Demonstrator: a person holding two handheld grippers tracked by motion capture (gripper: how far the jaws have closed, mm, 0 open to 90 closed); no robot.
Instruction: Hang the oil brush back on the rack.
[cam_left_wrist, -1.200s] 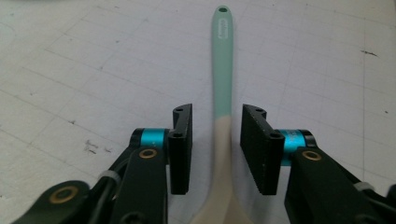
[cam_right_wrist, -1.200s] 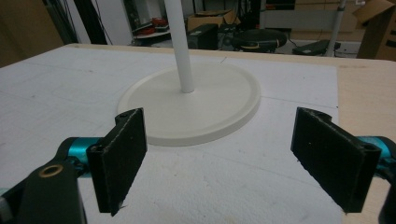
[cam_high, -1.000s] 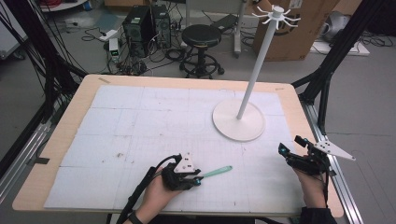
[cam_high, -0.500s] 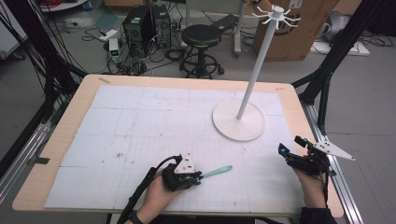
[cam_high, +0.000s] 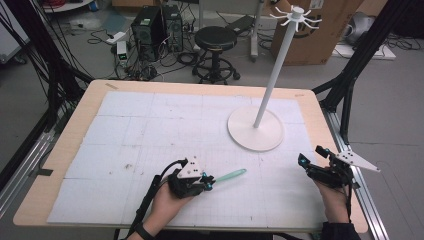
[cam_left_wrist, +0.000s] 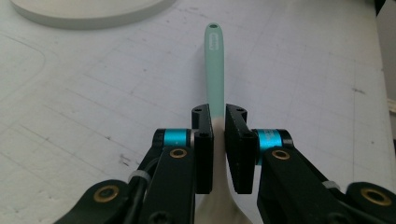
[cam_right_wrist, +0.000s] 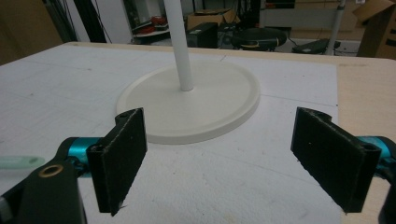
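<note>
Left hand-held gripper (cam_left_wrist: 217, 140) clamps the spatula (cam_left_wrist: 214, 65) at its neck; light, stiff handle, flexible blade; right hand-held gripper (cam_right_wrist: 233, 158) wide, empty.

The right gripper (cam_right_wrist: 219, 163) is held wide open. Past its fingers (cam_right_wrist: 119, 156), a round white stand base (cam_right_wrist: 205, 109) with a white pole (cam_right_wrist: 180, 42) is seen on the table (cam_right_wrist: 289, 79).

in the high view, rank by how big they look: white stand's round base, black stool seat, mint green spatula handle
1. white stand's round base
2. black stool seat, though it sits farther from the camera, so its true size is unsure
3. mint green spatula handle
</note>
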